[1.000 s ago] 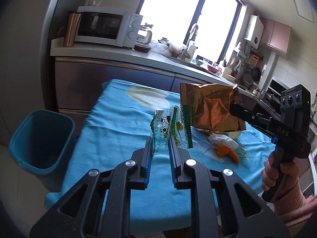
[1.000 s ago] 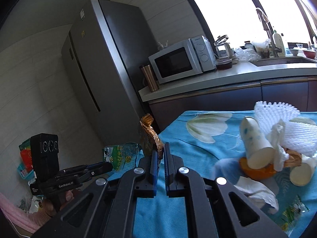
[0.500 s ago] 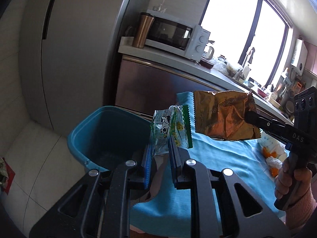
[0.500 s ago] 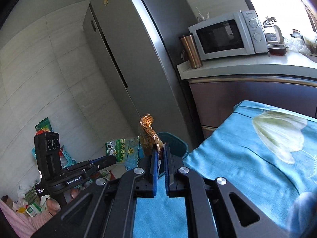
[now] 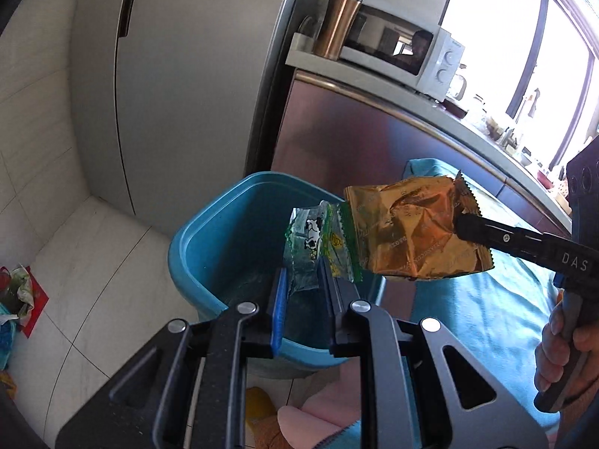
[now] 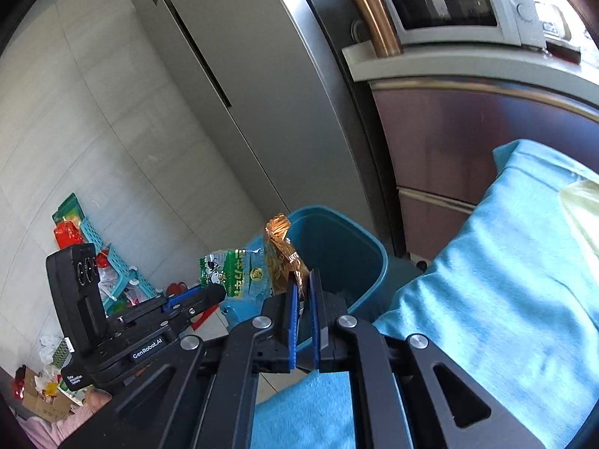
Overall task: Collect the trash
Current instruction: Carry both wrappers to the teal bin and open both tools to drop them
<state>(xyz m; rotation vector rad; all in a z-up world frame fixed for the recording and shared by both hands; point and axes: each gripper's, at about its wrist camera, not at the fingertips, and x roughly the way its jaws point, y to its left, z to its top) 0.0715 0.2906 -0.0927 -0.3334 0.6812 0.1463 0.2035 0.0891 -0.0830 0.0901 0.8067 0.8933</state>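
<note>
1. Here the left gripper [image 5: 304, 288] has its blue-padded jaws pinched narrowly on the lower edge of a clear-and-green plastic snack wrapper with a small cow print [image 5: 318, 241], which stands up from the pads
2. The right gripper [image 6: 304, 292] has its jaws nearly together, clamping one edge of a crumpled gold foil snack bag [image 6: 282, 258]; in the left wrist view the same bag [image 5: 411, 232] juts out sideways from that gripper's black fingertips
3. Both pieces of trash hang in the air above the open mouth of a round teal plastic waste bin [image 5: 194, 239], the gold bag overlapping the wrapper's right edge (whether they touch cannot be told)
4. The bin stands on a pale tiled floor [image 5: 75, 262], beside a table draped in a turquoise cloth [image 6: 505, 280] and in front of a tall grey refrigerator [image 5: 187, 75]
5. A hand [image 5: 565, 351] grips the right gripper's handle at the right edge of the left wrist view
6. A white microwave [image 6: 449, 3] and a copper tumbler [image 6: 374, 18] sit on the counter behind
</note>
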